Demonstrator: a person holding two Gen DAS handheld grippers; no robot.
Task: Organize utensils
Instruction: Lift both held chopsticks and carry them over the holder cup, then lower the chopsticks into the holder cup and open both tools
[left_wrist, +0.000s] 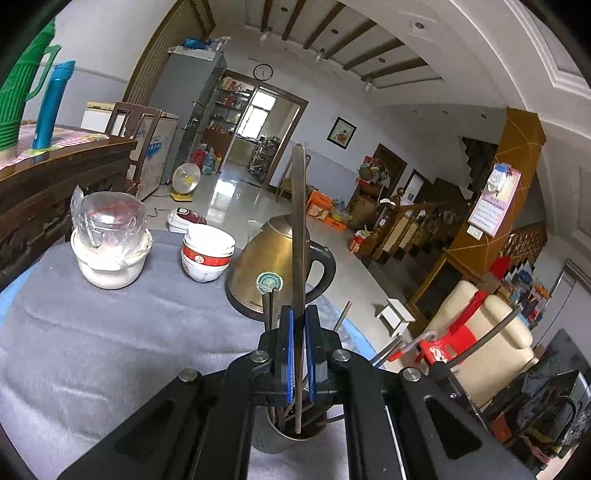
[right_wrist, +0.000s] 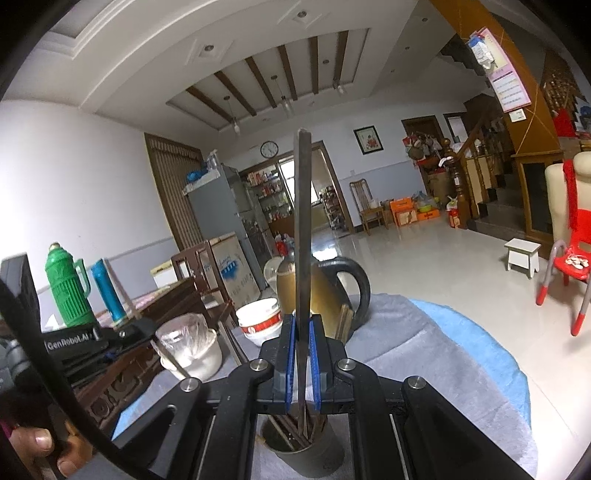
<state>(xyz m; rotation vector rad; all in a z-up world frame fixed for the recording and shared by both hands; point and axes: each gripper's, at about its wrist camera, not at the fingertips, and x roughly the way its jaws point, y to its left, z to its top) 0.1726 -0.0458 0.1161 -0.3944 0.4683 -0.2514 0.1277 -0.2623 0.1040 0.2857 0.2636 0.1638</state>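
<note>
In the left wrist view my left gripper (left_wrist: 298, 314) is shut on a long brown chopstick (left_wrist: 298, 221) that stands nearly upright. Its lower end hangs over a metal utensil holder (left_wrist: 266, 441) that has several chopsticks in it. The right wrist view shows my right gripper (right_wrist: 301, 325) shut on a dark chopstick (right_wrist: 302, 221), also upright. Its lower end hangs at the mouth of the same metal holder (right_wrist: 314, 461), which stands on the grey cloth just under the jaws.
A brass kettle (left_wrist: 266, 262) with a black handle stands just behind the holder. Stacked red-and-white bowls (left_wrist: 207, 254) and a plastic-covered jar (left_wrist: 110, 251) sit to its left on the grey tablecloth (left_wrist: 110, 350). A dark wooden cabinet (left_wrist: 55, 177) borders the table's left side. A hand (right_wrist: 44, 443) shows at lower left.
</note>
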